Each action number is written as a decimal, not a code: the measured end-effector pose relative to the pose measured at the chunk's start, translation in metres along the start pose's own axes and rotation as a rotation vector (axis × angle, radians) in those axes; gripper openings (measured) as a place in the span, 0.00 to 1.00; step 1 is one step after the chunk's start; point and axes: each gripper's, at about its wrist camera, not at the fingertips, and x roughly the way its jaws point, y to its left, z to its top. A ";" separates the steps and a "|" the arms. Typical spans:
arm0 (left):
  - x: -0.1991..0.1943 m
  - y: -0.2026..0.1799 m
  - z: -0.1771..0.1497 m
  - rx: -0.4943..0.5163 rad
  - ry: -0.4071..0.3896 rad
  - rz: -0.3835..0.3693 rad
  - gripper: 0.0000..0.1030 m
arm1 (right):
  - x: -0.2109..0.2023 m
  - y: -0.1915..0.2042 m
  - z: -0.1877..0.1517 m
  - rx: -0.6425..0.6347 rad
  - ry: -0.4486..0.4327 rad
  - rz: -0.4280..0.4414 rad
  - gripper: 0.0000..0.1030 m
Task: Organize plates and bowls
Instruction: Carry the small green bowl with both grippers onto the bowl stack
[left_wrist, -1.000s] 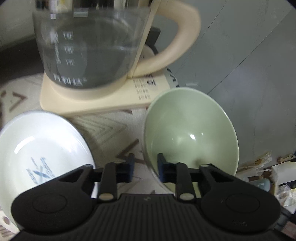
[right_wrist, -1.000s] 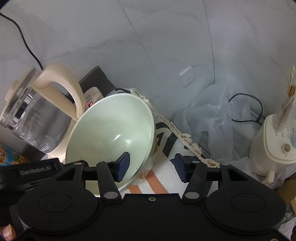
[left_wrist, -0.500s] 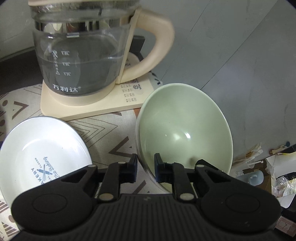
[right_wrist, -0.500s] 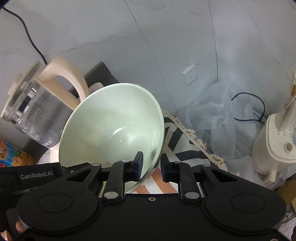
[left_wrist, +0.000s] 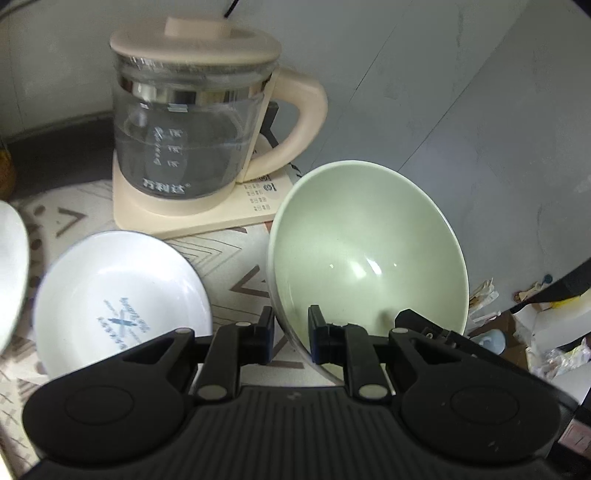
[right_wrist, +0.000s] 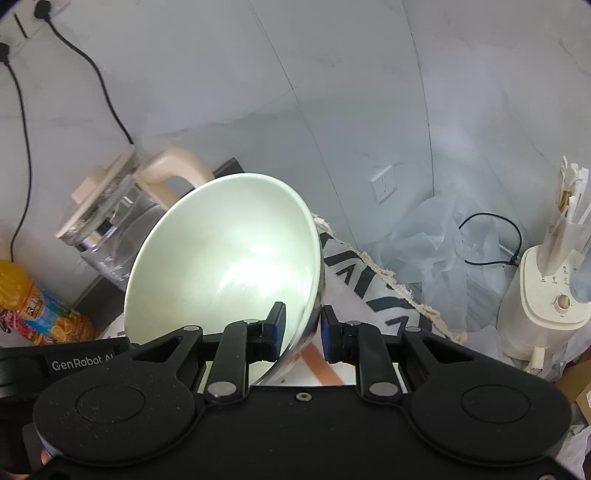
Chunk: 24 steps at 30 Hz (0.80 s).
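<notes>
Both of your grippers have come up with the green bowl (left_wrist: 365, 254) since a second ago, and the right one, which stood wide then, has shut on its rim. From your left wrist, the left gripper (left_wrist: 290, 339) pinches the near left edge of the bowl, one finger inside and one outside. The bowl tilts up off the patterned cloth (left_wrist: 229, 254) and its open side faces you. A white plate with blue writing (left_wrist: 118, 299) lies flat on the cloth to the left, apart from the bowl. Another white dish (left_wrist: 11, 273) peeks in at the far left edge. Behind them stands a glass kettle (left_wrist: 192, 136) with a cream lid and handle on its cream base. From your right wrist, the right gripper (right_wrist: 303, 332) pinches the near right edge of the same bowl (right_wrist: 225, 258), one finger inside and one outside. The kettle (right_wrist: 110, 218) shows behind the bowl on the left. An orange drink bottle (right_wrist: 40, 310) stands at the far left. A cream machine (right_wrist: 546, 295) stands on the floor at the right, beside some crumpled clear plastic (right_wrist: 436, 240).
</notes>
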 end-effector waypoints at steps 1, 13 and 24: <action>-0.005 0.001 -0.001 0.003 -0.006 -0.004 0.16 | -0.003 0.001 -0.002 0.012 -0.003 0.006 0.19; -0.056 0.017 -0.023 0.011 -0.039 -0.023 0.16 | -0.046 0.023 -0.025 0.015 -0.058 0.025 0.19; -0.096 0.034 -0.053 0.022 -0.058 -0.020 0.16 | -0.081 0.041 -0.057 0.016 -0.101 0.034 0.19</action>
